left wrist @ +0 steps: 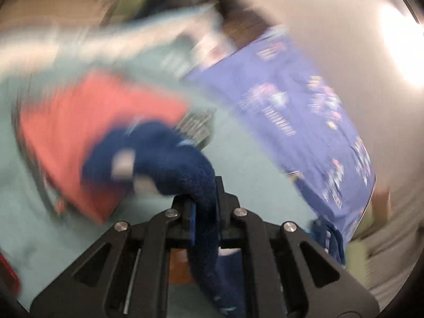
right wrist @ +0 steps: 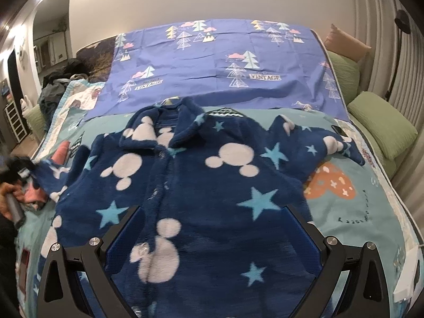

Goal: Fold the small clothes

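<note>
1. Spread face up across the bed: a navy fleece jacket with pale mouse-head shapes and light blue stars, collar toward the far end, front closed down the middle.
2. Lying over a teal quilt with an orange heart patch showing just past the jacket's right side.
3. Beyond the collar, a purple sheet printed with trees and the word "VINTAGE", covering the far half of the bed.
4. Right sleeve stretched out flat toward the green pillows along the bed's right edge.
5. Left sleeve drawn out to the left, its end pinched in the left gripper, seen blurred at the left border of the right wrist view, with part of a hand beside it.
6. In the left wrist view, heavily smeared: left gripper closed tight on a thick roll of navy fleece, the cloth arching up between the fingers and trailing down behind them.
7. Same view: a coral patch on the teal quilt, just past the pinched fleece.
8. Right gripper spread wide, fingers hovering over the jacket's lower hem, nothing between them.
</note>
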### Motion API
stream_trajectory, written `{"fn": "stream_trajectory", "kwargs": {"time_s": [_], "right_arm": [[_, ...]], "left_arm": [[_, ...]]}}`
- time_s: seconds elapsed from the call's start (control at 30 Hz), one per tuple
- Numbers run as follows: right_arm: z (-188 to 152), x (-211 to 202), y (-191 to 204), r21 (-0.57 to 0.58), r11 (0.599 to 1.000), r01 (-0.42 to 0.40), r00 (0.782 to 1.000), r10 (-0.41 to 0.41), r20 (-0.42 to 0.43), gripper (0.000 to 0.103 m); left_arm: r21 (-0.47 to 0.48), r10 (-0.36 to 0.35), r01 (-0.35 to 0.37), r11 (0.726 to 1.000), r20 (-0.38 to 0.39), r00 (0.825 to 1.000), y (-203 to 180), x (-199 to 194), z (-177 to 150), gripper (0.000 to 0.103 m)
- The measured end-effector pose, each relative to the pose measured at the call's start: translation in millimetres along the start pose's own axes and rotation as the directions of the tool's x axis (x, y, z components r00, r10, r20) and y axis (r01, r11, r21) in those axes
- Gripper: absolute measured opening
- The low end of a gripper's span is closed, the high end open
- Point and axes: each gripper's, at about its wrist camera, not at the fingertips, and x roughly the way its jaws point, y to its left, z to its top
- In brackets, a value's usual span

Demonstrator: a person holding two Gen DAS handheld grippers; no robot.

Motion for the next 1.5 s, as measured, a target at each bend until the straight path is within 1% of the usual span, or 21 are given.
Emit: {"fn": "stream_trajectory", "kwargs": {"time_s": [0.1, 0.2, 0.3, 0.33, 0.37, 0.4, 0.5, 0.53, 0.63, 0.7, 0.73, 0.8, 0.9, 0.93, 1.07, 1.2, 1.3, 1.37, 1.43, 1.47, 1.5], "right_arm": [[0.8, -0.8, -7.0, 0.024, 1.0, 0.003, 1.0, -0.003, 0.005, 0.103], [0.9, -2.3, -15.3, 0.055, 0.998, -0.005, 1.0, 0.005, 0.006, 0.103], [-0.3, -5.6, -24.8, 0.076, 0.997, -0.004, 1.0, 0.003, 0.012, 0.103], [-0.8, -6.1, -28.4, 0.079, 0.997, 0.002, 1.0, -0.003, 0.013, 0.103], [-1.7, -6.8, -33.4, 0.087, 0.996, 0.012, 1.0, -0.013, 0.011, 0.103], [-2.6, -6.9, -38.1, 0.095, 0.995, 0.019, 1.0, -0.02, 0.009, 0.103], [-7.3, -5.2, -54.3, 0.13, 0.991, 0.027, 1.0, -0.025, -0.014, 0.103], [-9.1, -4.0, -58.9, 0.141, 0.99, 0.028, 0.999, -0.025, -0.023, 0.103], [-16.9, -1.6, -71.7, 0.163, 0.986, 0.029, 0.998, -0.02, -0.055, 0.103], [-19.4, 1.2, -77.7, 0.176, 0.984, 0.01, 0.997, 0.003, -0.072, 0.103], [-19.5, 2.7, -79.7, 0.183, 0.983, -0.007, 0.997, 0.021, -0.079, 0.103], [-17.9, 8.5, -81.9, 0.204, 0.977, -0.067, 0.992, 0.087, -0.09, 0.103], [-12.2, 21.6, -76.4, 0.228, 0.964, -0.139, 0.979, 0.169, -0.116, 0.103], [-8.6, 26.6, -70.4, 0.221, 0.963, -0.152, 0.976, 0.182, -0.122, 0.103], [6.7, 39.2, -30.0, 0.089, 0.98, -0.179, 0.973, 0.19, -0.132, 0.103], [25.2, 53.1, 37.9, -0.093, 0.977, -0.191, 0.974, 0.176, -0.143, 0.103], [30.8, 69.5, 87.9, -0.235, 0.962, -0.143, 0.983, 0.111, -0.145, 0.103], [29.4, 92.9, 107.3, -0.326, 0.945, 0.019, 0.992, -0.059, -0.113, 0.103], [28.9, 110.7, 98.3, -0.313, 0.938, 0.145, 0.977, -0.187, -0.108, 0.102], [30.0, 114.9, 76.2, -0.239, 0.955, 0.176, 0.968, -0.212, -0.135, 0.102], [30.8, 112.2, 54.6, -0.151, 0.974, 0.167, 0.969, -0.191, -0.157, 0.102]], "left_arm": [[0.223, -0.129, 0.109, 0.969, 0.077, 0.989, -84.1, -45.0, -6.3, 0.012], [0.428, -0.259, 0.195, 0.883, 0.096, 0.961, -162.4, -80.0, -37.5, 0.012], [0.589, -0.35, 0.273, 0.761, 0.018, 0.936, -221.4, -95.0, -89.8, 0.012], [0.641, -0.367, 0.303, 0.705, -0.037, 0.93, -240.2, -93.7, -112.7, 0.013], [0.673, -0.368, 0.318, 0.667, -0.073, 0.927, -252.5, -89.8, -129.9, 0.013], [0.715, -0.356, 0.336, 0.613, -0.13, 0.925, -267.9, -82.5, -156.6, 0.013], [0.756, -0.281, 0.401, 0.517, -0.292, 0.914, -292.4, -56.4, -206.3, 0.025], [0.755, -0.246, 0.426, 0.498, -0.348, 0.905, -297.6, -45.0, -221.6, 0.029], [0.746, -0.216, 0.477, 0.465, -0.426, 0.878, -294.2, -45.1, -247.6, 0.045], [0.757, -0.219, 0.476, 0.449, -0.423, 0.879, -289.9, -50.7, -247.2, 0.056], [0.766, -0.228, 0.461, 0.447, -0.4, 0.887, -285.3, -56.3, -242.3, 0.059], [0.78, -0.23, 0.408, 0.473, -0.338, 0.913, -272.9, -67.0, -229.4, 0.069], [0.756, -0.223, 0.364, 0.544, -0.288, 0.931, -246.2, -73.1, -204.5, 0.074], [0.743, -0.203, 0.334, 0.58, -0.266, 0.942, -233.3, -70.8, -194.2, 0.074], [0.692, -0.103, 0.222, 0.688, -0.21, 0.972, -192.1, -55.4, -171.6, 0.075], [0.616, 0.001, 0.142, 0.775, -0.226, 0.974, -156.6, -35.6, -166.4, 0.075], [0.591, 0.024, 0.129, 0.796, -0.245, 0.969, -144.3, -30.7, -169.8, 0.075], [0.609, 0.063, 0.094, 0.788, -0.231, 0.971, -140.9, -27.6, -173.5, 0.075], [0.616, 0.097, 0.069, 0.784, -0.233, 0.968, -136.2, -24.5, -175.9, 0.075], [0.614, 0.101, 0.071, 0.786, -0.24, 0.965, -134.4, -23.2, -177.0, 0.075], [0.61, 0.097, 0.075, 0.789, -0.245, 0.965, -133.2, -22.8, -177.6, 0.075]]}}
